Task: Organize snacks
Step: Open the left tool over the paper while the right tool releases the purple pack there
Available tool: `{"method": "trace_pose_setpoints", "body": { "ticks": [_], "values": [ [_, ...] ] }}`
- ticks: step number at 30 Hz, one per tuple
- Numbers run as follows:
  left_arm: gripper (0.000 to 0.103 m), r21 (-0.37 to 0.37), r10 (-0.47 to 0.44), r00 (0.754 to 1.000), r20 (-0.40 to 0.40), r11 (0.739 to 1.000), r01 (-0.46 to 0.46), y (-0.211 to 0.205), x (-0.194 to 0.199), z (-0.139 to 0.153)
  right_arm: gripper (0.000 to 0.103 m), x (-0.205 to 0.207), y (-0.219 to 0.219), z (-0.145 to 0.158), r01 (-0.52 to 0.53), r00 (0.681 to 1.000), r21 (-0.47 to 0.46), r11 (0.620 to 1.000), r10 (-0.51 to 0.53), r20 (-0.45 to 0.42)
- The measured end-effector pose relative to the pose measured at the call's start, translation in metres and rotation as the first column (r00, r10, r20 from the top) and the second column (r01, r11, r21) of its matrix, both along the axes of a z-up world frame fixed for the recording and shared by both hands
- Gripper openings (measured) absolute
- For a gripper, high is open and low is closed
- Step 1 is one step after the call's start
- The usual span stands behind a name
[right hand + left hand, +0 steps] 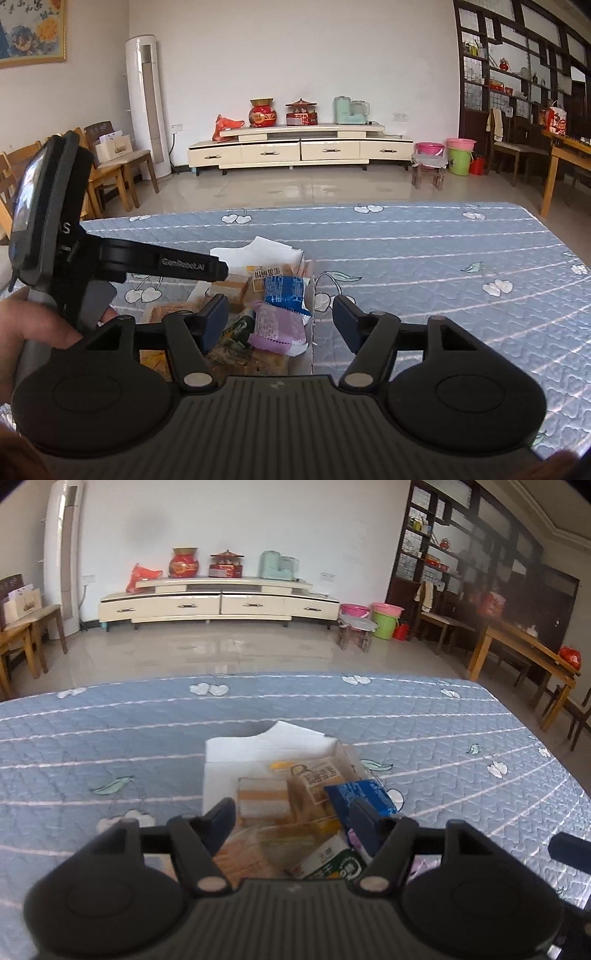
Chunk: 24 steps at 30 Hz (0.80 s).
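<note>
Both my claws hang released, nothing between the flat dark pads: left gripper (291, 818), right gripper (277, 319). Beyond them, on the quilted blue bedspread (110, 731), sits the clear snack box (280, 775), crinkly packets heaped inside, blue packet (286, 290) topmost.

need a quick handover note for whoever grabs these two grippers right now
Left gripper: jaws open, nothing held, poised over the snack box.
Right gripper: jaws open, empty, at the box's right side.
Things: the clear box sits on the blue quilt, holding a blue packet, a purple packet, a green carton and wrapped cakes, all loosely heaped.
Done: snacks seem gathered in the box.
Left: probably tidying the heap; no loose snacks in view.
</note>
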<state>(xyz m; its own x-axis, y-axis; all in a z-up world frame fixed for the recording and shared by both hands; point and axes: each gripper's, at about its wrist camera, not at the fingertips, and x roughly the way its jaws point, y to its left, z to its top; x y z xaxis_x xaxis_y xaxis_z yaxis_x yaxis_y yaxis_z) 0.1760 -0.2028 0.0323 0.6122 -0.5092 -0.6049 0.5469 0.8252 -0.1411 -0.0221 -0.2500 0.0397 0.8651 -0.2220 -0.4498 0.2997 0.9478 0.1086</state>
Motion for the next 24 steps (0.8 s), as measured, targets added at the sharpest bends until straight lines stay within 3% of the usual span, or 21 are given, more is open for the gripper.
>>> {"method": "trace_pose_setpoints", "body": {
  "ticks": [2, 7, 10, 13, 18, 24],
  "values": [
    [0.071, 0.008, 0.021, 1.000, 0.015, 1.000, -0.021, 0.008, -0.008, 0.007, 0.084, -0.005, 0.006, 0.003, 0.000, 1.000, -0.006, 1.000, 0.000, -0.001],
    [0.091, 0.037, 0.090, 0.993, 0.081, 0.995, -0.093, 0.037, -0.048, 0.028, 0.095, -0.024, 0.025, 0.011, -0.004, 1.000, -0.029, 1.000, 0.004, -0.004],
    [0.095, 0.059, 0.132, 0.983, 0.126, 0.988, -0.140, 0.056, -0.077, 0.035, 0.102, -0.037, 0.035, 0.010, -0.014, 1.000, -0.025, 1.000, 0.013, -0.019],
    [0.101, 0.086, 0.165, 0.979, 0.117, 0.981, -0.176, 0.072, -0.100, 0.035, 0.103, -0.048, 0.045, 0.008, -0.023, 0.999, -0.037, 0.999, 0.022, -0.040],
    [0.101, 0.113, 0.220, 0.969, 0.116, 0.966, -0.233, 0.092, -0.136, 0.026, 0.103, -0.062, 0.056, 0.000, -0.030, 0.996, -0.036, 0.999, 0.027, -0.082],
    [0.101, 0.133, 0.220, 0.971, 0.093, 0.964, -0.231, 0.099, -0.156, 0.014, 0.103, -0.069, 0.061, -0.007, -0.027, 0.992, -0.034, 0.999, 0.022, -0.124]
  ]
}}
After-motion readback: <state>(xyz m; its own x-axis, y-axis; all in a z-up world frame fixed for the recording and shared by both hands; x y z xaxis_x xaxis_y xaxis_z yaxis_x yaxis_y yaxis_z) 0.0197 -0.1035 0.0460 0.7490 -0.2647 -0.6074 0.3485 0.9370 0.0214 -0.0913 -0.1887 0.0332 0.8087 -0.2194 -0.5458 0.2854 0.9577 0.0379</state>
